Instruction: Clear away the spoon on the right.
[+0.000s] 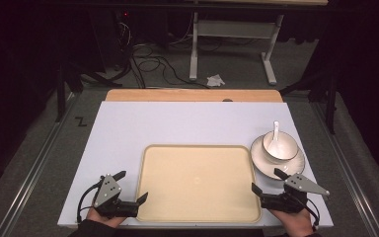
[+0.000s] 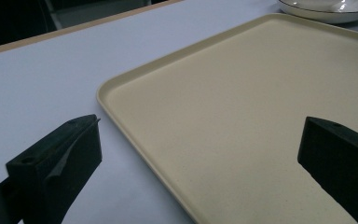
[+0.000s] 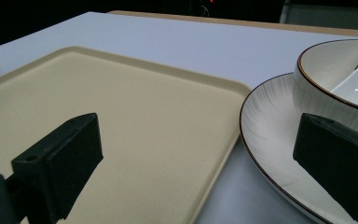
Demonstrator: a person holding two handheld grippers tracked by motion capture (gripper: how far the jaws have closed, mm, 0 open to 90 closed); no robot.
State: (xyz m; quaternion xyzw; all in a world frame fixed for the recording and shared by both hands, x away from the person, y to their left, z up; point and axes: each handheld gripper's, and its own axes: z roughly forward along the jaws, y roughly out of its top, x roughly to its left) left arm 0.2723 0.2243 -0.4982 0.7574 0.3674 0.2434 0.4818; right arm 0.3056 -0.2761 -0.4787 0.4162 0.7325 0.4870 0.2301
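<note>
A beige tray lies empty at the near middle of the white table. To its right a white bowl stands on a white plate, with a white spoon leaning in the bowl. My left gripper is open at the tray's near left corner; in the left gripper view its jaws straddle the tray's rim. My right gripper is open at the near right corner. In the right gripper view one jaw hangs over the tray, the other over the plate before the bowl.
The white table top has a wooden strip along its far edge. Beyond it on the grey floor are cables, a crumpled paper and a white table frame. The plate's rim reaches the tray's far right corner.
</note>
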